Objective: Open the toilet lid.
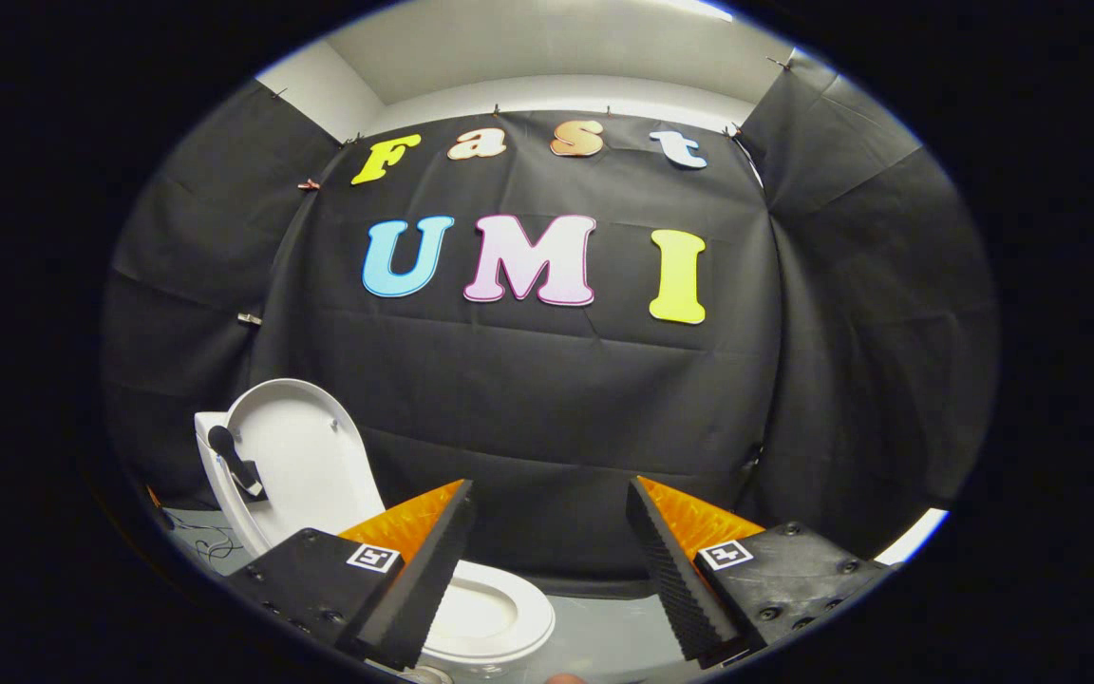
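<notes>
Two fingers of the gripper are seen in the gripper view, spread wide apart with nothing held between them; only the black cloth wall is framed in the gap. A white ceramic toilet is found low beside the left finger, partly hidden behind it, with its oval white seat ring lying flat on the bowl. The white oval plastic toilet lid is already raised, standing nearly upright and leaning back beyond the left finger, well apart from both fingers. A small dark fitting is seen at the lid's left rim. A grey floor is visible beneath the toilet.
</notes>
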`<state>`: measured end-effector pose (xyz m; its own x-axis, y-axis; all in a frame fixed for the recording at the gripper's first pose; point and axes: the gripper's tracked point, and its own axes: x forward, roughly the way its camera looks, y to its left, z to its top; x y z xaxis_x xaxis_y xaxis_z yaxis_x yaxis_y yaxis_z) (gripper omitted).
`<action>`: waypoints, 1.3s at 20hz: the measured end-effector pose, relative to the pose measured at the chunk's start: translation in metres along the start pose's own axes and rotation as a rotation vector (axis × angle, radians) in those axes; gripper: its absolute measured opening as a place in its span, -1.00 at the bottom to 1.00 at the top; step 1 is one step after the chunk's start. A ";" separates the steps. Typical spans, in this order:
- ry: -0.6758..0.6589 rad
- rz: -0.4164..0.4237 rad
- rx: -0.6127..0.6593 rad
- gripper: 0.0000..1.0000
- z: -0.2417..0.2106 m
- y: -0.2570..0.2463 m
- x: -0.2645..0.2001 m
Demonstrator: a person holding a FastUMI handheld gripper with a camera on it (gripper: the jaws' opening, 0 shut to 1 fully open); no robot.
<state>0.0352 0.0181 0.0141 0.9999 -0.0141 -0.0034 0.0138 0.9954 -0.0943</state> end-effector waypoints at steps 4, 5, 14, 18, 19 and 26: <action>0.018 0.023 -0.030 0.96 -0.017 0.009 0.001; 0.037 0.029 -0.023 0.96 -0.025 0.011 0.001; 0.080 0.056 0.005 0.96 -0.042 0.019 0.001; 0.091 0.063 0.010 0.96 -0.047 0.022 0.001; 0.089 0.065 0.011 0.96 -0.045 0.023 0.000; 0.092 0.068 0.011 0.96 -0.047 0.024 0.001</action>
<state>0.0359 0.0374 -0.0351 0.9939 0.0453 -0.1005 -0.0534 0.9954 -0.0797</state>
